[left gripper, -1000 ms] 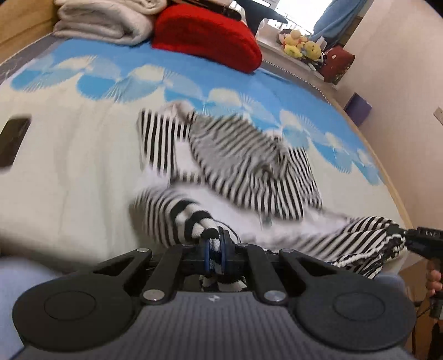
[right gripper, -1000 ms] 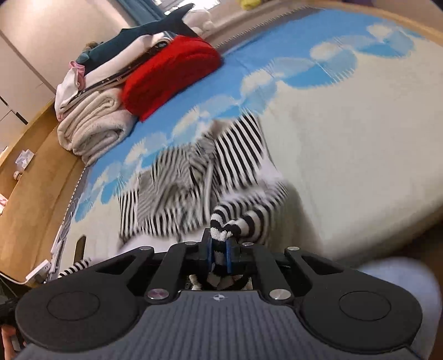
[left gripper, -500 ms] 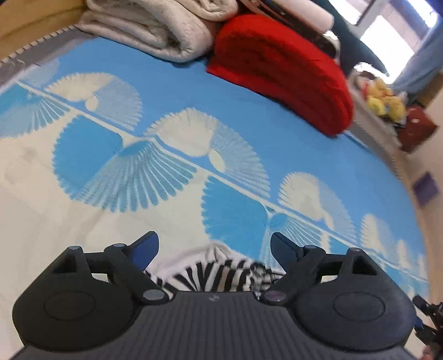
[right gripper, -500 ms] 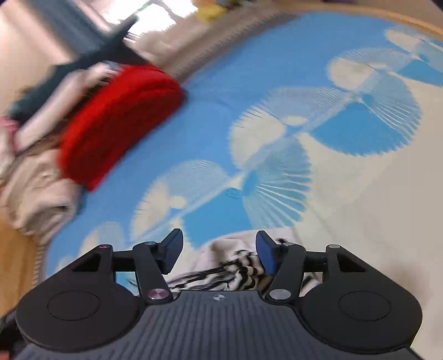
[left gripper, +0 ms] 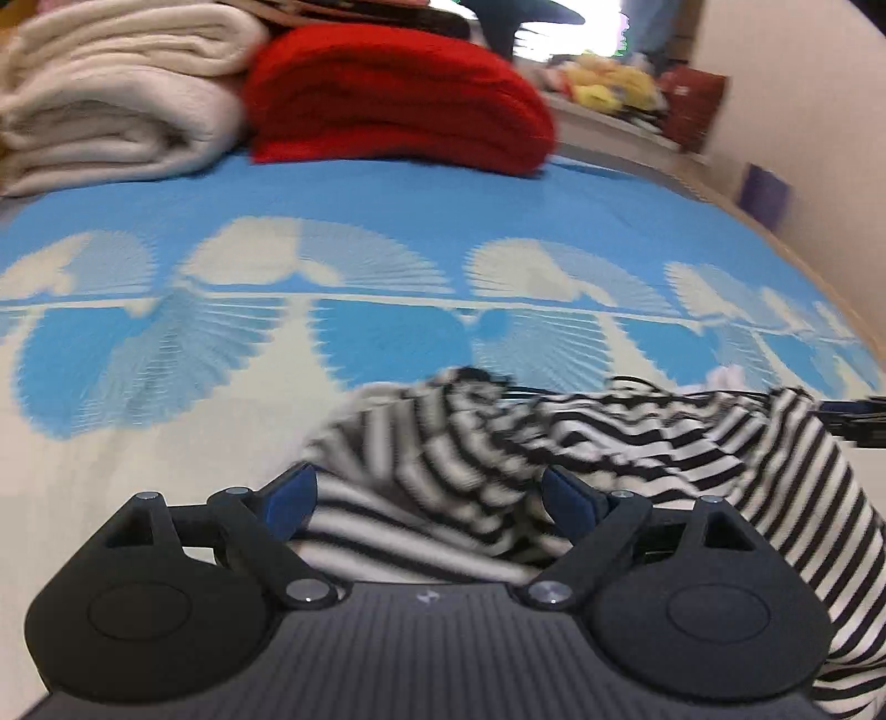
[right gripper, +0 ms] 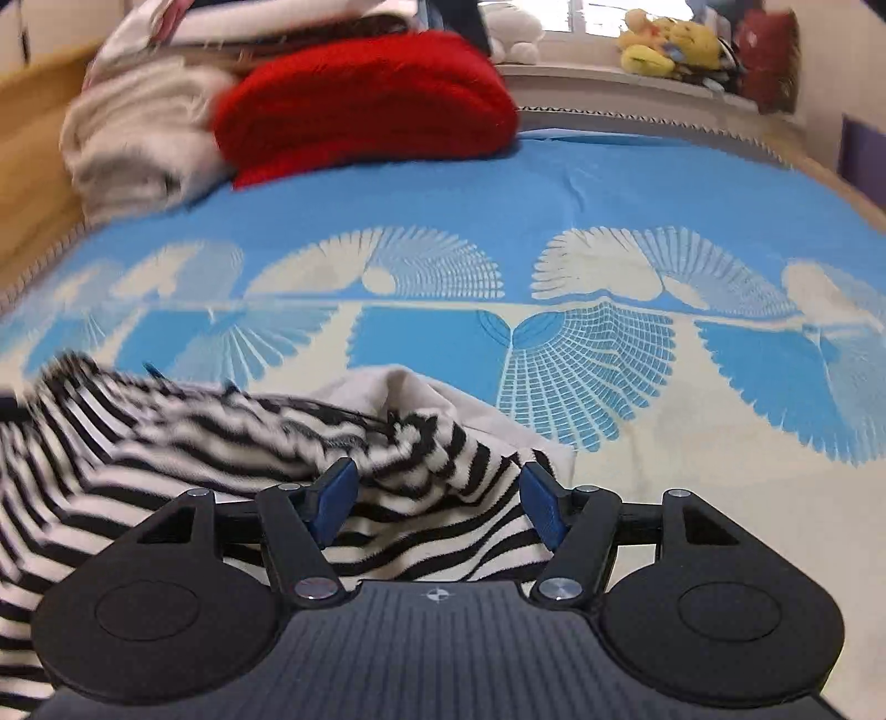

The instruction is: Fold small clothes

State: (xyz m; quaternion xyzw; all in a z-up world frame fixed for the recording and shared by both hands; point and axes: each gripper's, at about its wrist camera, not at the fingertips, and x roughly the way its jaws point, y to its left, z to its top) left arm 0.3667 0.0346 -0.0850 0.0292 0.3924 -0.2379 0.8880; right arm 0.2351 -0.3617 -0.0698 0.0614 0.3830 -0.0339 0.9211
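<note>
1. In front of the red folded blanket (left gripper: 398, 94), on the blue-and-cream bedspread (left gripper: 166, 343), a black-and-white striped garment (left gripper: 498, 443) lay bunched and rumpled.
2. Well short of that red blanket, the left gripper (left gripper: 429, 498) hung over the garment's near edge with its jaws spread wide; striped cloth lay between and below the blue pads (left gripper: 288, 495), but neither pad pressed on it.
3. The right gripper (right gripper: 437, 501) sat likewise on the near side of the red blanket, its jaws opening, with a fold of the garment between the pads and not pinched.
4. Beside the red blanket, to its left, a stack of cream folded blankets (left gripper: 116, 94) rested on the bedspread.
5. Beyond the red blanket to the right, yellow plush toys (right gripper: 664, 41) sat on a ledge.
</note>
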